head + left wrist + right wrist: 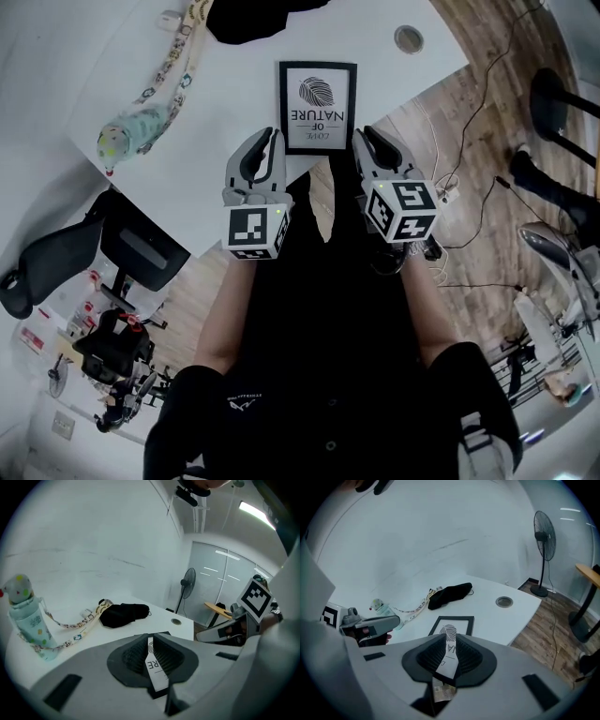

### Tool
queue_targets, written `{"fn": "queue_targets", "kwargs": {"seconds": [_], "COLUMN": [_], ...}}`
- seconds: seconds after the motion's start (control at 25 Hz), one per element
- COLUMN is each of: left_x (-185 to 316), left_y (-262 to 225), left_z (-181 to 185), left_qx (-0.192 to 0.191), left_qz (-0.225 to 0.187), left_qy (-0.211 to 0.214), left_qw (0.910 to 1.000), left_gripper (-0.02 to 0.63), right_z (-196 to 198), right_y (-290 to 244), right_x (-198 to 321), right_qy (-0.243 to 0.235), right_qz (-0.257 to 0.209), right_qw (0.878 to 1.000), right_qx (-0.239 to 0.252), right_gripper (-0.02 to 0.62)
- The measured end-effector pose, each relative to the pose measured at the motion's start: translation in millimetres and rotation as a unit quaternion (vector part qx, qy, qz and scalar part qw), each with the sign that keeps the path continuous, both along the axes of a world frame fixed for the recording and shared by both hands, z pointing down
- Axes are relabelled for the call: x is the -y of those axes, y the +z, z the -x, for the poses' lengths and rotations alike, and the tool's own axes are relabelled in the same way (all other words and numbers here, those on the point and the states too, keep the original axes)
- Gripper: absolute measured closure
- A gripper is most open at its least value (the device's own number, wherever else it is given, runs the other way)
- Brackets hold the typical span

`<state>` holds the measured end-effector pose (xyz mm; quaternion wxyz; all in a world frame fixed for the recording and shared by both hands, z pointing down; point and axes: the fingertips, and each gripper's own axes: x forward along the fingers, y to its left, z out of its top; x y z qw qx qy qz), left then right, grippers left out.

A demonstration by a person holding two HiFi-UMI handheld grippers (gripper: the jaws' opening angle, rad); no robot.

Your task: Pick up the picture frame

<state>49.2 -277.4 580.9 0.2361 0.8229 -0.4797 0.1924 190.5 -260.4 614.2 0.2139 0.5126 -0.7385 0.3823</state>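
Person's black-clad torso (328, 375) fills the bottom of the head view, both forearms reaching forward. White tabletop (234, 94) is next; its edge curves away on the right, with wood floor (487, 122) and loose cables past it. Picture frame (318, 105) lies flat close to the tabletop's near edge, black border, white print. Bare tabletop runs along both its long sides and past its far edge.

Left gripper (269, 139) is just beside the frame's near left corner, jaws slightly apart and clamped on nothing, with the print showing through the gap. Right gripper (367, 139) is just beside the near right corner, jaws apart and empty. Whether either touches the frame, cannot tell.

Black cloth (253, 19) lies beyond the frame, clear of it. Bottle (131, 131) and lanyard (183, 56) are well apart on the left. Round grommet (409, 38) sits far right, near the edge.
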Motion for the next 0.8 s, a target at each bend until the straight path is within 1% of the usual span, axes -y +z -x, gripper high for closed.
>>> {"fn": "queue_targets", "kwargs": {"seconds": [0.12, 0.2, 0.24, 0.36, 0.48, 0.56, 0.72, 0.8], "left_x": [1.7, 2.2, 2.3, 0.8, -1.5, -0.7, -0.1, -0.1], "left_y": [14.6, 26.0, 32.1, 51.8, 71.8, 82.7, 102.1, 111.1], "left_z": [0.8, 1.2, 1.7, 1.3, -0.7, -2.1, -3.5, -4.7], "left_qx": [0.006, 0.014, 0.018, 0.025, 0.022, 0.023, 0.036, 0.027], "left_qz": [0.020, 0.034, 0.042, 0.072, 0.109, 0.126, 0.158, 0.180], "left_qy": [-0.003, -0.004, -0.005, -0.006, -0.009, -0.009, -0.008, -0.013], "left_qw": [0.9998, 0.9993, 0.9989, 0.9970, 0.9938, 0.9917, 0.9867, 0.9833], "left_gripper": [0.561, 0.527, 0.522, 0.515, 0.515, 0.515, 0.515, 0.515], "right_z": [-0.7, -2.4, -2.7, -2.2, -0.2, 0.5, 0.9, 2.0], "right_y": [13.6, 25.1, 31.1, 47.0, 59.6, 66.3, 76.5, 81.8], "right_x": [4.1, 4.2, 3.7, 0.6, -2.2, -2.1, -3.3, -3.5], "right_qy": [-0.001, 0.006, 0.009, 0.011, 0.008, 0.009, 0.012, 0.015], "right_qz": [0.014, 0.032, 0.041, 0.066, 0.087, 0.097, 0.113, 0.121], "right_qw": [1.000, 0.999, 0.999, 0.998, 0.996, 0.995, 0.993, 0.992], "right_qx": [-0.005, -0.008, -0.009, -0.014, -0.012, -0.011, -0.009, -0.007], "right_gripper": [0.526, 0.514, 0.511, 0.495, 0.488, 0.488, 0.488, 0.486]}}
